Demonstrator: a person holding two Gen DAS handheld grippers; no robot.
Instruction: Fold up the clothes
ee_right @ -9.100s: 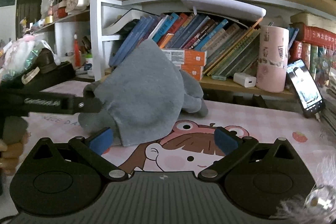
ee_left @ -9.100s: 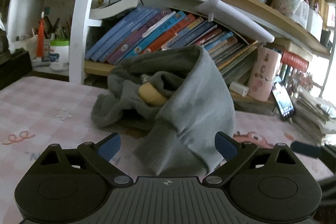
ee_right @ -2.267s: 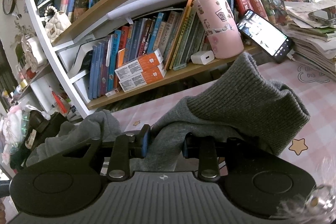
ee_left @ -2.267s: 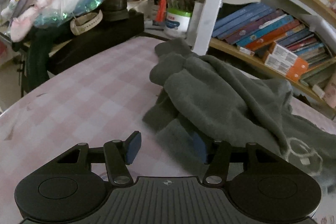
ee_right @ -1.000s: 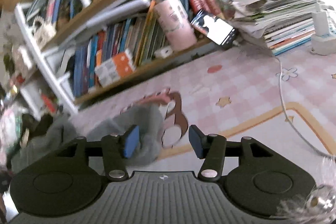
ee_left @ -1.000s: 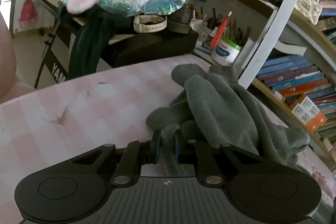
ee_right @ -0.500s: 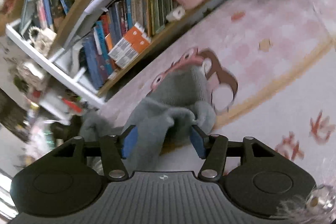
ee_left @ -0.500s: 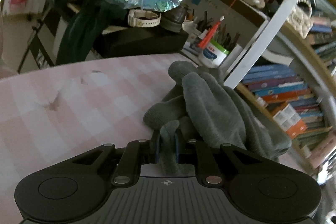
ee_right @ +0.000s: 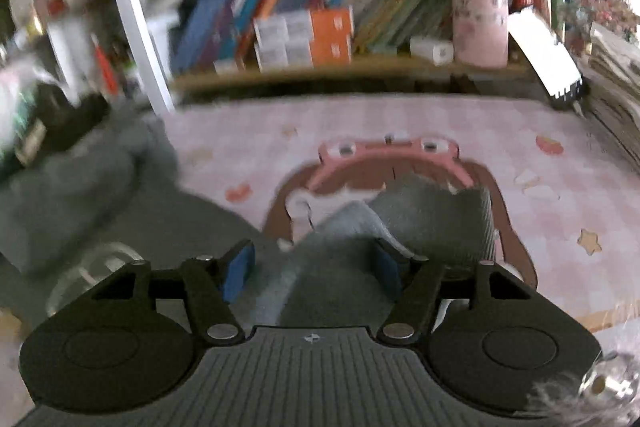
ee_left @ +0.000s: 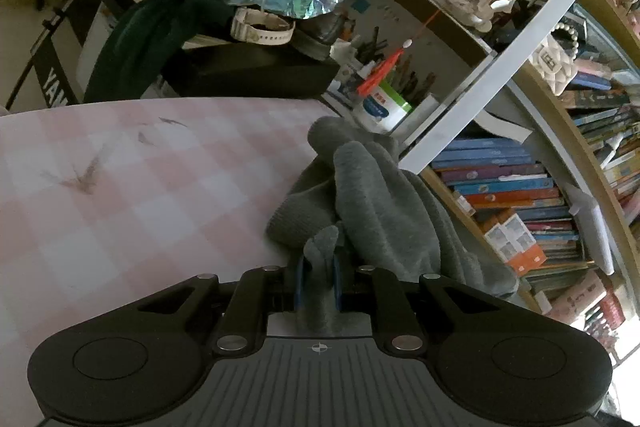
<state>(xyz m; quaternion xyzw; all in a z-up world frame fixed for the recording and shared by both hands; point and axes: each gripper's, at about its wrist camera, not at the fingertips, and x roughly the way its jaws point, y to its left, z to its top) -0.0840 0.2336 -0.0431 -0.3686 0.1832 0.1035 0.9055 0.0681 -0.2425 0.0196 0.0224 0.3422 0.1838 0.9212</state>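
Meanwhile, pinching a gathered fold of the grey garment [ee_left: 384, 211] in the left hand-held gripper [ee_left: 318, 285], anchoring that end on the pink checked surface [ee_left: 120, 187] for straightening. Lying bunched from twelve to two o'clock toward the bookshelf [ee_left: 520, 187]. Opening the right hand-held gripper [ee_right: 310, 269] over the ribbed hem [ee_right: 432, 223], cloth lying loosely between the jaws, probably seeking a corner.

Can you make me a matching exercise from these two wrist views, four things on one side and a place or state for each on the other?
Column one:
1. left tool
2. right tool
3. pink cup
4. grey garment

Column two:
A. standing on the bookshelf
B. shut on a fold of cloth
C. lying bunched on the checked tablecloth
D. jaws opening, cloth between them

Pairs: 1-B, 2-D, 3-A, 4-C
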